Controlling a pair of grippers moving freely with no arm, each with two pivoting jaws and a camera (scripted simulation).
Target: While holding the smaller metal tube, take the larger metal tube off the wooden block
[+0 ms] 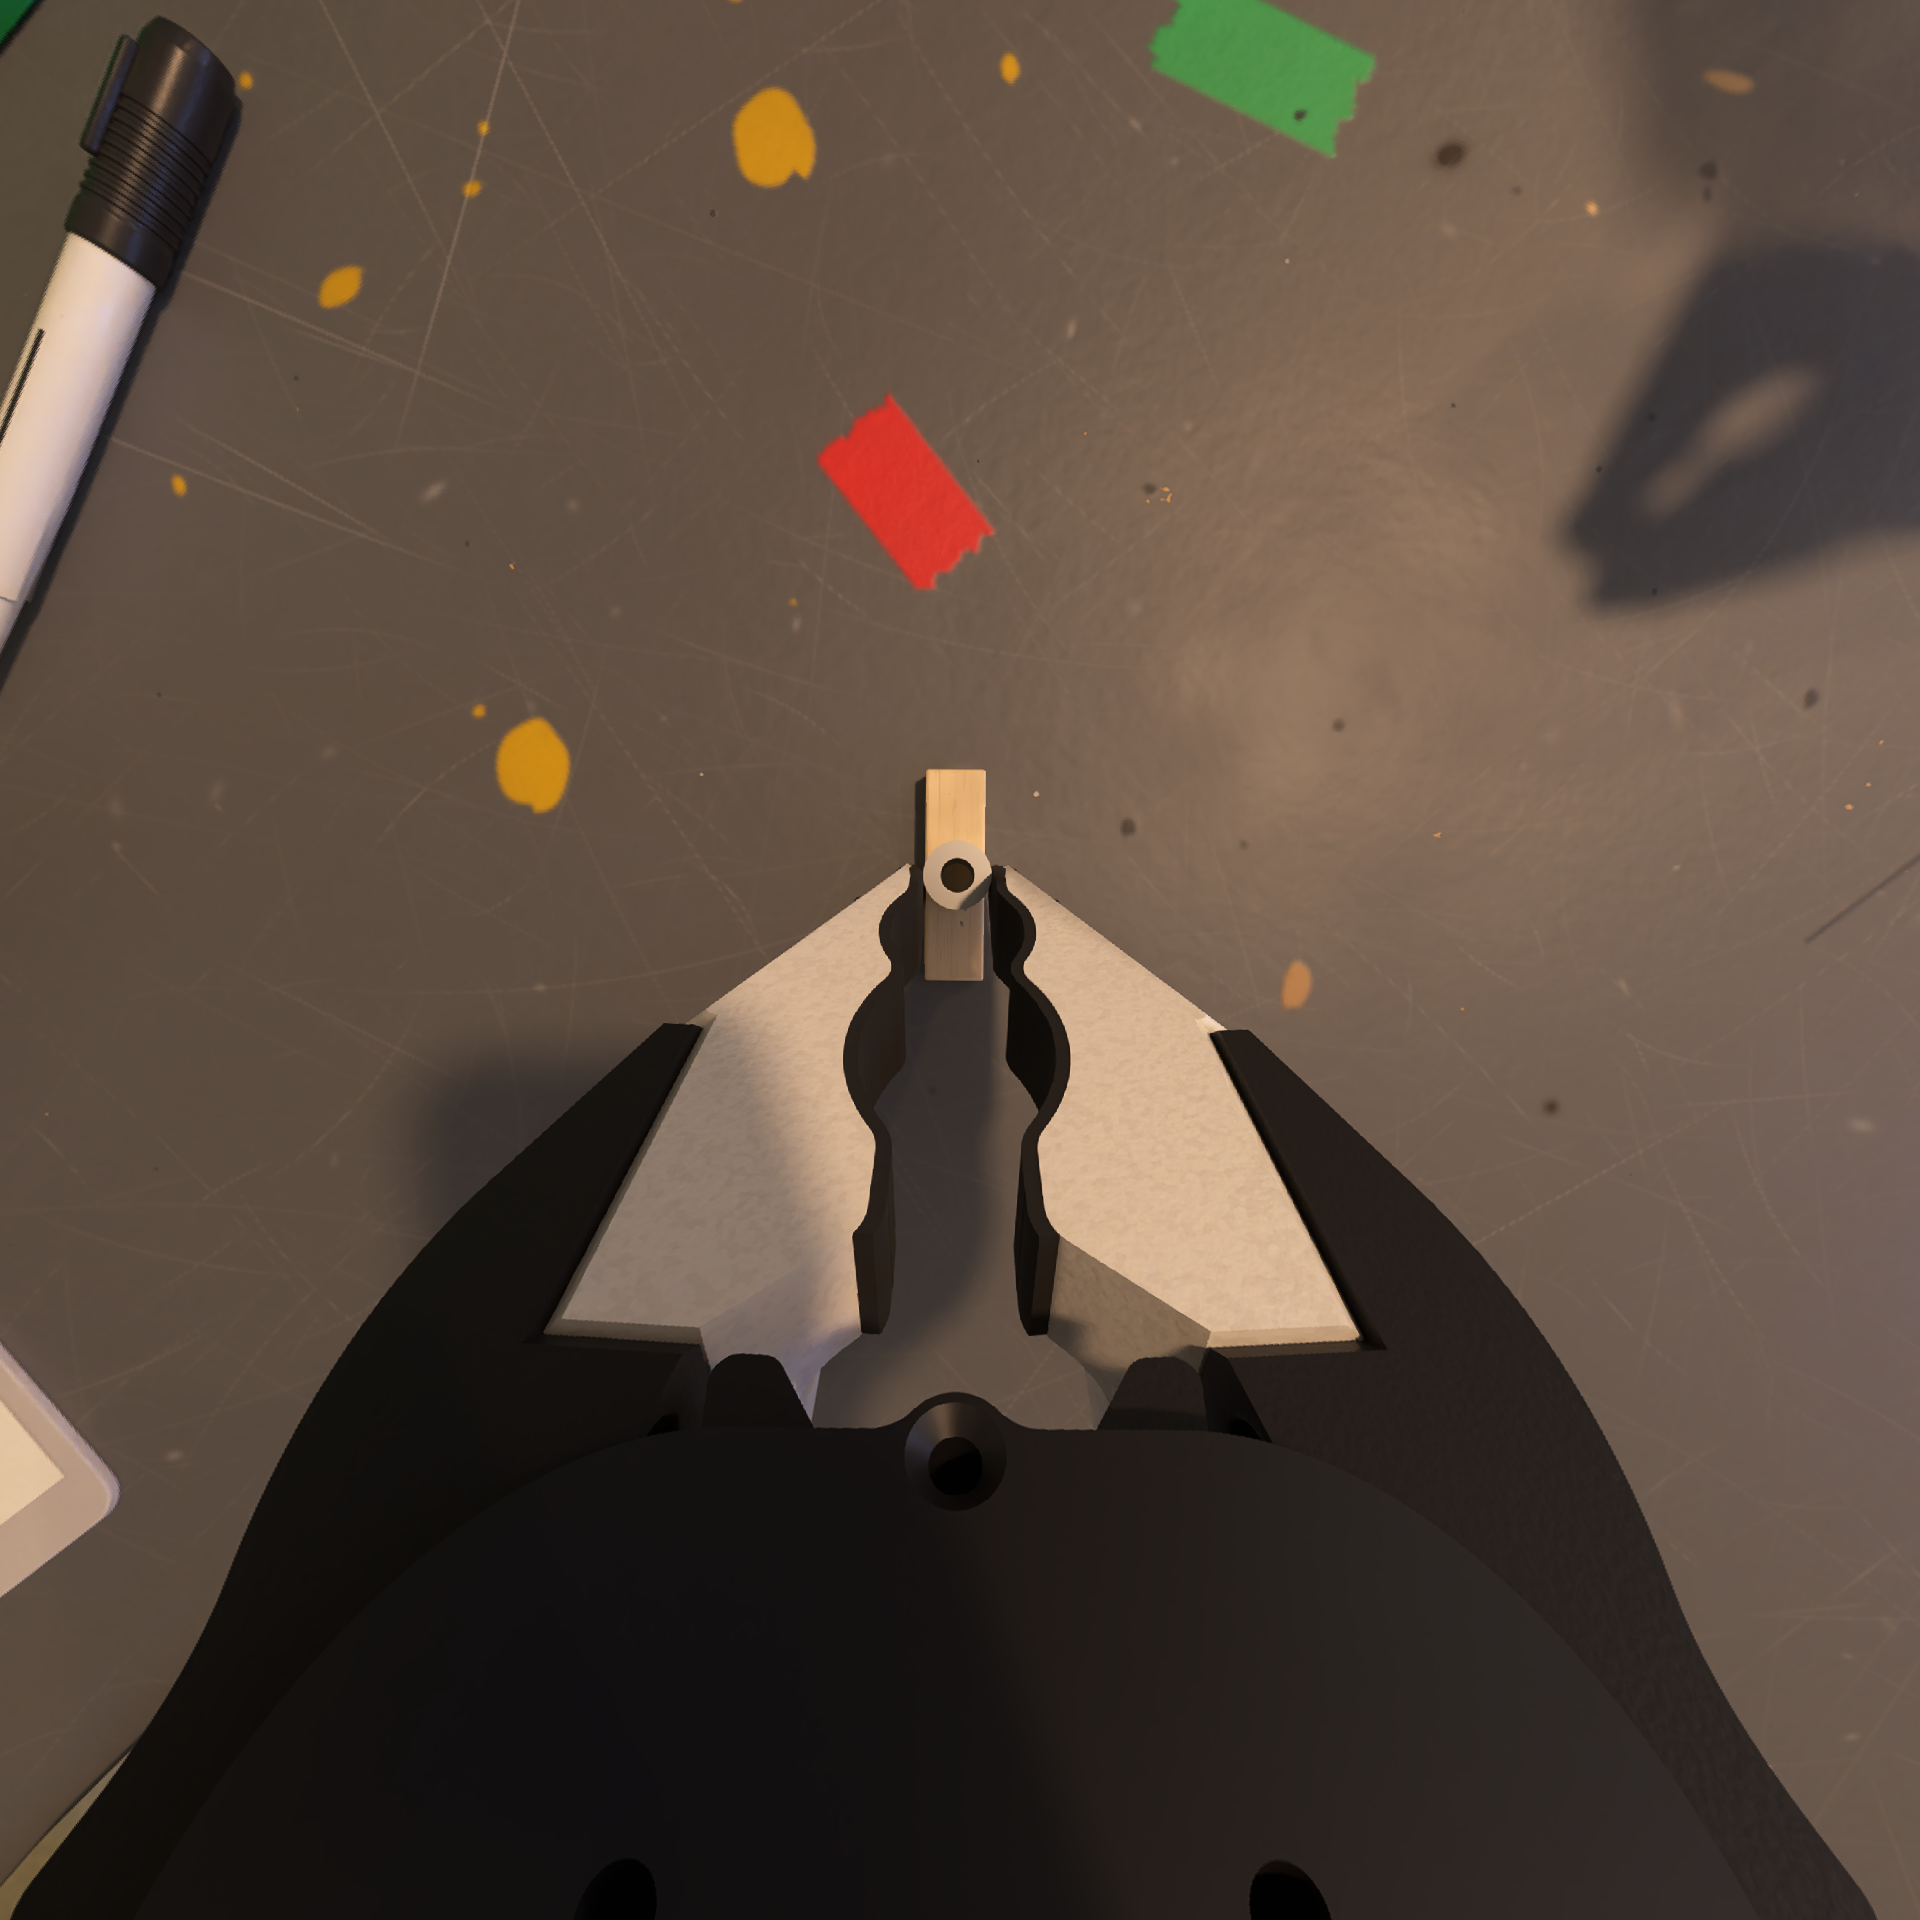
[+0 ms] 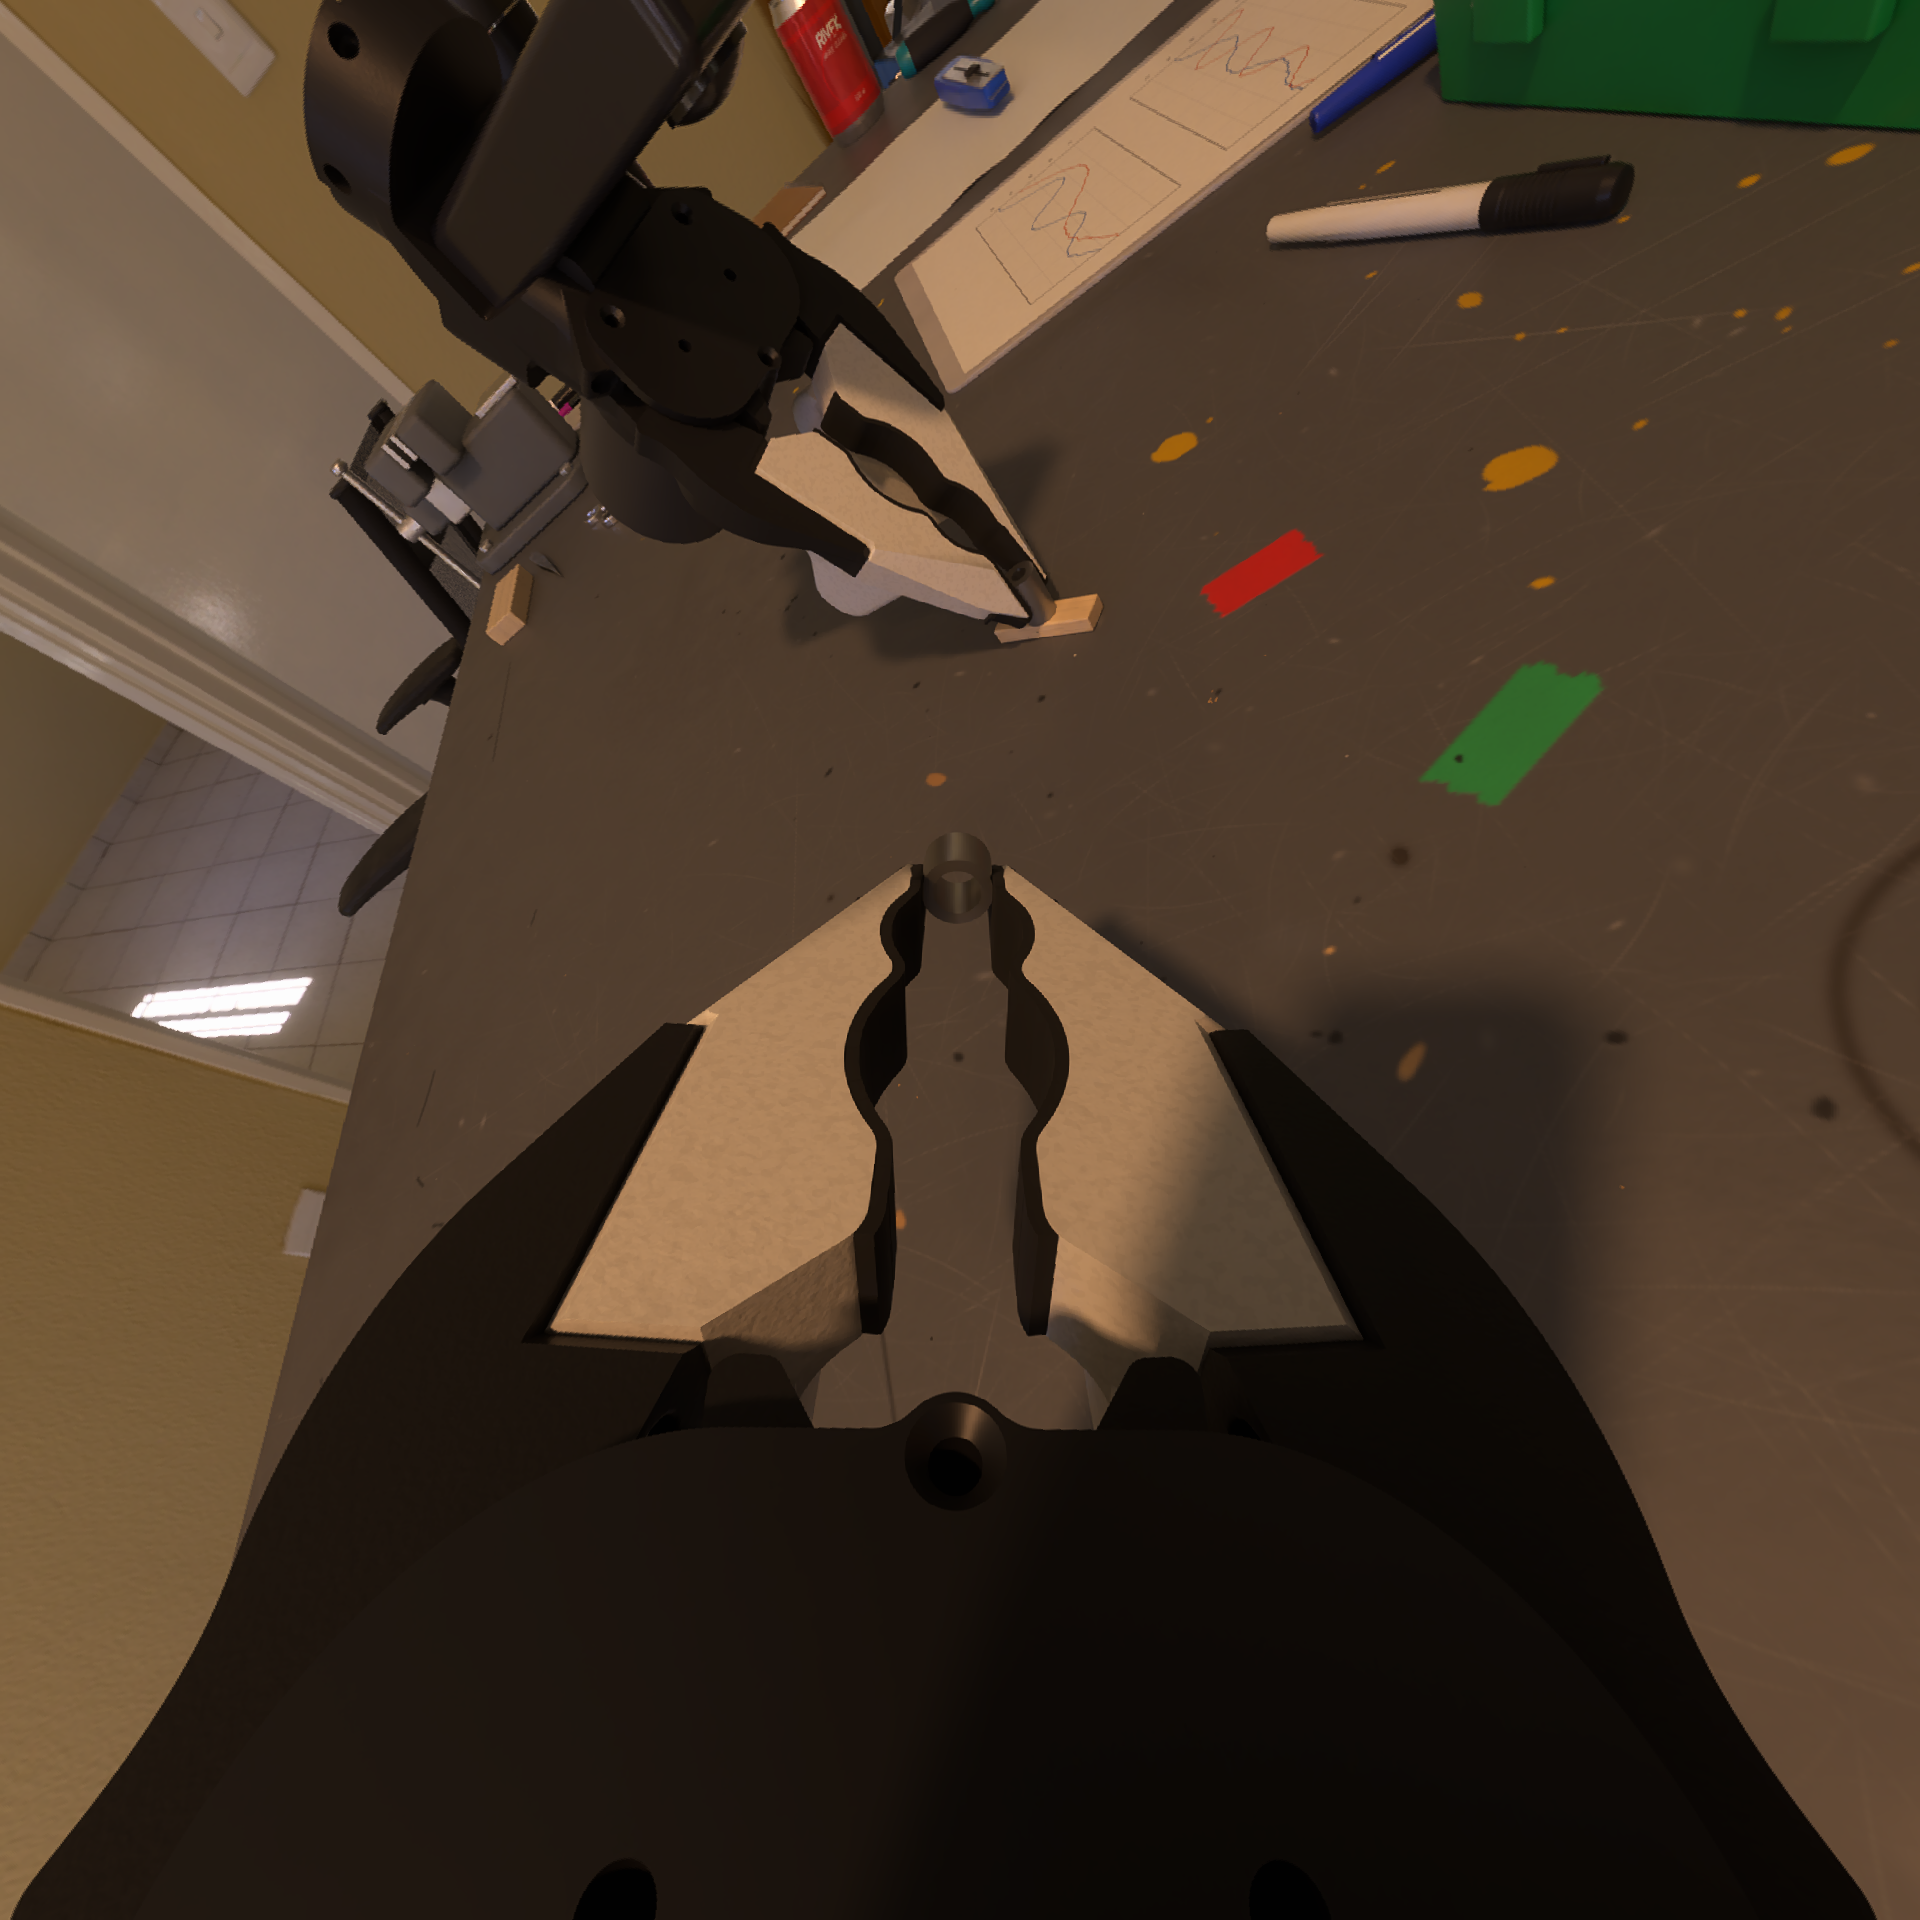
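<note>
In the left wrist view my left gripper (image 1: 956,891) points straight down and is shut on the smaller metal tube (image 1: 954,875). The tube stands upright on a small pale wooden block (image 1: 956,816) lying on the grey table. In the right wrist view my right gripper (image 2: 956,896) is shut on the larger metal tube (image 2: 956,868), a short grey ring held at its fingertips above the table, well apart from the block. The same view shows the left gripper (image 2: 1023,594) farther off, its tips down on the wooden block (image 2: 1075,615).
A black-capped white marker (image 1: 94,281) (image 2: 1444,208), red tape (image 1: 904,494) (image 2: 1259,571) and green tape (image 1: 1262,73) (image 2: 1512,732) lie on the table. Graph sheets (image 2: 1091,197), a green box (image 2: 1683,62), a red can (image 2: 831,62) and a grey vise (image 2: 457,468) stand farther off. The table edge (image 2: 416,935) runs along the left.
</note>
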